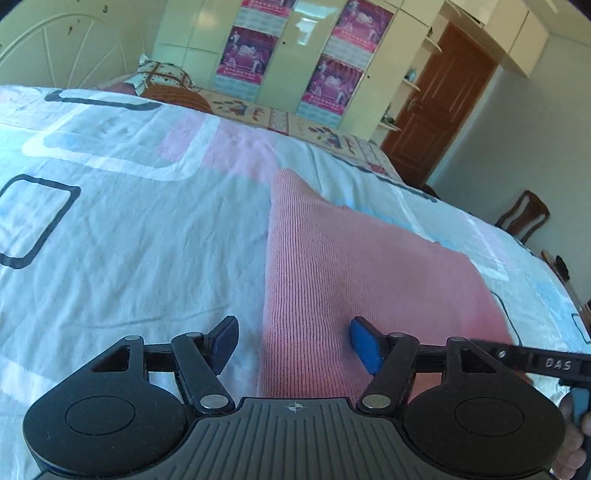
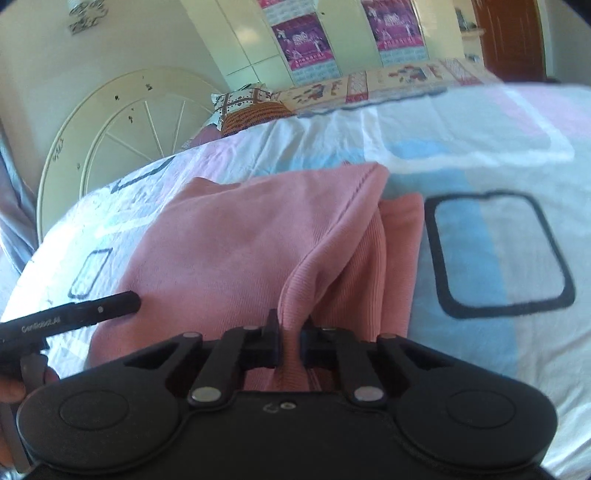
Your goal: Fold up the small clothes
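— What is on the far left?

— A pale round headboard (image 2: 110, 129) at the end of the bed, and beside it a patterned pillow (image 2: 243, 105). The bedspread (image 1: 110, 221), white with pink and blue blocks and dark outlined squares, covers the bed.

— And the left tool?

— The left tool (image 1: 293, 343) hangs over the near part of the bedspread with its jaws standing wide. The left edge of the pink garment (image 1: 351, 266) lies between them, but the blue pads (image 1: 364, 345) do not press on it. One pad is over bare bedspread, the other over pink knit.

— Where is the garment, then?

— Spread on the bed, near its middle, partly doubled over. Its ribbed band runs toward the near side.

— The right tool?

— The right tool (image 2: 291, 341) is closed narrow on a raised fold of that ribbed band, the cloth pinched between its jaws and lifted into a ridge. In its view the black bar of the left tool shows at the left, touching the garment's edge.

— And further right?

— More bedspread with a dark outlined square, then cream wardrobes (image 1: 207, 33) with purple posters (image 1: 245, 51), a brown door (image 1: 439, 107) and a wooden chair (image 1: 524, 214).
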Demonstrator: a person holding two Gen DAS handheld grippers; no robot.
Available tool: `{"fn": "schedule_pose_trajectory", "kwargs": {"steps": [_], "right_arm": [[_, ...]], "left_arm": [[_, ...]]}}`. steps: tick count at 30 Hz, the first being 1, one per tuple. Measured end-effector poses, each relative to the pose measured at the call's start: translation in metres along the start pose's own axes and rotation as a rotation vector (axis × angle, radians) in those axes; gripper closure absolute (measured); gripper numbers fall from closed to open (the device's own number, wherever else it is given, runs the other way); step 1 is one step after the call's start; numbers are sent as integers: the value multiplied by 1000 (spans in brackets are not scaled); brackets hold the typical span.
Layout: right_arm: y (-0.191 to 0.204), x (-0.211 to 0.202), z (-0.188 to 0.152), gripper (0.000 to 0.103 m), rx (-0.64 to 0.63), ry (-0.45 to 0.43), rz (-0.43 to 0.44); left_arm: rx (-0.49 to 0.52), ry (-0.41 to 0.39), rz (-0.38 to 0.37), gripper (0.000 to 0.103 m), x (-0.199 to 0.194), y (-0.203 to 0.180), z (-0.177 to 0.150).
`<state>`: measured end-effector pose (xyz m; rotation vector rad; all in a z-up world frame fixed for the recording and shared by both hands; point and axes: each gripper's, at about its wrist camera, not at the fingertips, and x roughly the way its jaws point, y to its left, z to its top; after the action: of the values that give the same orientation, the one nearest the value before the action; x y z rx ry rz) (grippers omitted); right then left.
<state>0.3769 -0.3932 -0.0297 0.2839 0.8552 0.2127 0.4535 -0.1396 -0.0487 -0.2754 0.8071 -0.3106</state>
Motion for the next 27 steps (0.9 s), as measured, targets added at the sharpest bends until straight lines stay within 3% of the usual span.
{"fn": "schedule_pose_trajectory", "kwargs": {"steps": [4,7,12,15,16,17,19,23,27], "right_arm": [[-4,-25,1,94,-3,-43,-19],[-26,-12,-6,94,54,9,-37],[-23,-14,-12,92,44,-15,-48],[-26,-21,-7,71,39,-77,-73],[-28,-26,-1,46,48,-112,-79],[-32,-27,5,43,61,-140,-75],[-46,-15,22,52,121,-122,-60],[-71,15,38,95,238,-72,17],[-72,4,38,97,179,-137,-31]], "left_arm": [[18,15,-30,37,-3,-5,3],[53,45,-30,37,8,-11,-2],[36,40,-51,37,7,-7,4],[47,-15,-73,37,2,-3,17],[44,-27,-78,37,3,0,23],[33,-27,-71,37,7,3,30],[25,-18,-63,37,18,8,41],[14,43,-65,37,41,11,48],[-6,95,-117,37,55,5,45]]}}
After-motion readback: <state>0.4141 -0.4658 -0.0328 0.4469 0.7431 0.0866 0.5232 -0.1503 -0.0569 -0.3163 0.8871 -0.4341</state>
